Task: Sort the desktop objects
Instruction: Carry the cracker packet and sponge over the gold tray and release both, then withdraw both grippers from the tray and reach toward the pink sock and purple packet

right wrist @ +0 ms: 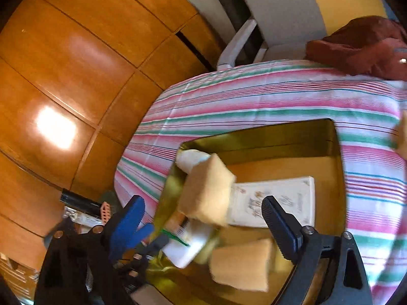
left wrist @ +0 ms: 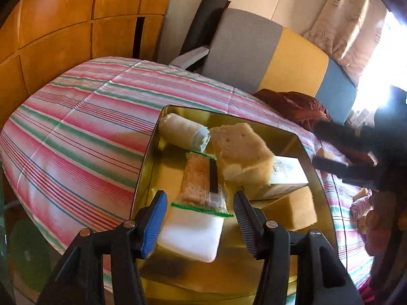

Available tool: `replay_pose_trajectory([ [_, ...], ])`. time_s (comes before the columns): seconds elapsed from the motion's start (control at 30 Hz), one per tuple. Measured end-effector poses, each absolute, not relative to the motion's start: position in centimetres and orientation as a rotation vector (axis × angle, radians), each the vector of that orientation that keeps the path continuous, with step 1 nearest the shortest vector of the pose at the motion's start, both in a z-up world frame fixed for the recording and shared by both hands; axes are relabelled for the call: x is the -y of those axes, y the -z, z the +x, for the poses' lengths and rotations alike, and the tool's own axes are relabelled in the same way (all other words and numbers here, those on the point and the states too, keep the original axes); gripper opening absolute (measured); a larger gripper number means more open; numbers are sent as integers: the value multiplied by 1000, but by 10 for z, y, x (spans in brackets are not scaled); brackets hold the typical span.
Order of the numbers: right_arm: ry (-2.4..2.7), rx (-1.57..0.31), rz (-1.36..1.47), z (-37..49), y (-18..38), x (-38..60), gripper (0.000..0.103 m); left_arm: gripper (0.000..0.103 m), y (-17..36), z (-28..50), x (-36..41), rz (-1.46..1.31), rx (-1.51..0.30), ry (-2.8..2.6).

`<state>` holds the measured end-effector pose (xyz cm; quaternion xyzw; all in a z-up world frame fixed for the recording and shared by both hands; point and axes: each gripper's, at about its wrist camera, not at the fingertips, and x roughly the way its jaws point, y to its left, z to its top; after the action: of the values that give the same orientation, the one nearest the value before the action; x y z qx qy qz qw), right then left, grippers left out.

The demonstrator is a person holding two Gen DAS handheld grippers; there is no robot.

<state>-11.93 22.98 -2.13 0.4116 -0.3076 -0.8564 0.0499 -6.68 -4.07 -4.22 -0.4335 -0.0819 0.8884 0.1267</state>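
Note:
A gold tin tray (left wrist: 150,157) sits on the striped tablecloth. It holds a rolled white cloth (left wrist: 184,132), a pale sponge (left wrist: 240,150), a cracker packet (left wrist: 201,184), a cream box (left wrist: 287,175), a yellow sponge (left wrist: 292,208) and a white block (left wrist: 192,233). My left gripper (left wrist: 201,221) is open, its fingers on either side of the white block. My right gripper (right wrist: 203,223) is open above the tray (right wrist: 335,157), over the pale sponge (right wrist: 206,190), the cream box (right wrist: 277,198) and the yellow sponge (right wrist: 241,264). The left gripper's blue fingertips (right wrist: 142,232) show there beside the white block (right wrist: 185,246).
The striped tablecloth (left wrist: 84,127) covers the table. Wooden cabinets (left wrist: 63,25) stand behind on the left. A grey, yellow and blue sofa (left wrist: 279,56) with a dark red cloth (left wrist: 295,106) is at the back right. A white chair arm (right wrist: 234,43) stands behind the table.

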Motion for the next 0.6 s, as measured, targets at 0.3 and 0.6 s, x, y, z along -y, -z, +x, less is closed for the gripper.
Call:
replay_pose_trajectory([
  [0.3, 2824, 714, 1236, -71, 11, -225, 102, 55, 17, -46, 31, -1174, 206, -2586],
  [0.6, 3090, 538, 1189, -14, 6, -242, 103, 55, 3, -29, 2, -1120, 140, -2520],
])
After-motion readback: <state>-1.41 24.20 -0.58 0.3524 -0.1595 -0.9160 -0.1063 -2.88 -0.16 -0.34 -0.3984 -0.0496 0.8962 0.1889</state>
